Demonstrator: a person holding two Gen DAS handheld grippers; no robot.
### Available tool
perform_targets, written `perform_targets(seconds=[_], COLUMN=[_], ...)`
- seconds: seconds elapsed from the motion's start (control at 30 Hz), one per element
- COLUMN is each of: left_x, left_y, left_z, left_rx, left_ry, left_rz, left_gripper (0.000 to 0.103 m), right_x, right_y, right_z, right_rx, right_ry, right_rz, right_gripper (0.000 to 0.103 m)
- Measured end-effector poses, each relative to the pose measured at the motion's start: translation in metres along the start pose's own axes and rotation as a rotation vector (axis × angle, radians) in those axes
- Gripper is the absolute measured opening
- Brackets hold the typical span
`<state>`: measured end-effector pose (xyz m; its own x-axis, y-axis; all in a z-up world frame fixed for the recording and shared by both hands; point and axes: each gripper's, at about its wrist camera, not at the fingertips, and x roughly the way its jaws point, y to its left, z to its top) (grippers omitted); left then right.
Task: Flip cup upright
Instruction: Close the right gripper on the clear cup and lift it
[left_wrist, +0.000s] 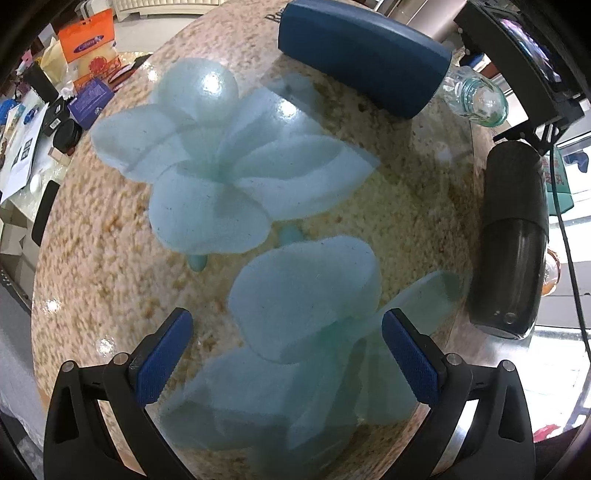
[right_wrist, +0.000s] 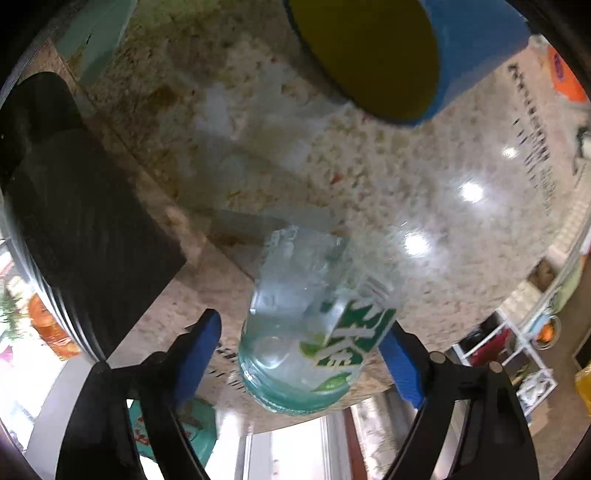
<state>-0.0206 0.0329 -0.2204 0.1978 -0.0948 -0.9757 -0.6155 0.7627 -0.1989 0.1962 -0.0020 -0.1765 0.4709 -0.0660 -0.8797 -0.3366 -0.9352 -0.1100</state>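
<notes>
Two grippers showing, only the right gripper (right_wrist: 301, 350) working. Straddling the glass cup (right_wrist: 310, 332), lying on its side near the edge of the table (right_wrist: 461, 258). Right-hand blue pad (right_wrist: 400, 369) looking close to or touching the cup; left-hand pad standing off with a visible gap, so jaws apart, not yet clamped. From the left wrist view, cup (left_wrist: 476, 98) sitting just beside the blue cup (left_wrist: 362, 55), also on its side, with a black flask (left_wrist: 511, 240) nearer.

Suggesting: centering on the cup body before closing, gripping mid-wall not the rim, squeezing gently since glass is slick, then rotating base-down away from the table edge and clear of the blue cup.

Left gripper (left_wrist: 288, 358) hovering over the table's flower print, jaws wide apart, holding nothing.
</notes>
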Motion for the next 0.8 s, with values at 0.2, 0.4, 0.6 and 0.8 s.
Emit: perform_targets(seconds=[0.2,0.4,0.6,0.8], left_x=[-0.001,-0.002,-0.003,0.001], left_y=[-0.004,-0.003,0.001,0.0], left_z=[-0.009,-0.001,0.004,0.007], left_rx=[0.003,0.002,0.002,0.012], left_ry=[-0.01,-0.01,-0.015,-0.015], left_rz=[-0.004,-0.01,-0.006,0.0], left_gripper=[0.103,0.103,0.103,0.103], right_x=[-0.013,-0.009,0.001,0.005], right_y=[-0.036,-0.078,-0.071,-0.075], right_z=[-0.005,0.0,-0.005,-0.009], right_rx=[0.146,0.258,0.283,0.357], right_ry=[-0.05,-0.077,-0.078,-0.125], right_rz=[0.133,0.172,0.157,0.157], right_gripper=[0.077,0.078,0.078,0.069])
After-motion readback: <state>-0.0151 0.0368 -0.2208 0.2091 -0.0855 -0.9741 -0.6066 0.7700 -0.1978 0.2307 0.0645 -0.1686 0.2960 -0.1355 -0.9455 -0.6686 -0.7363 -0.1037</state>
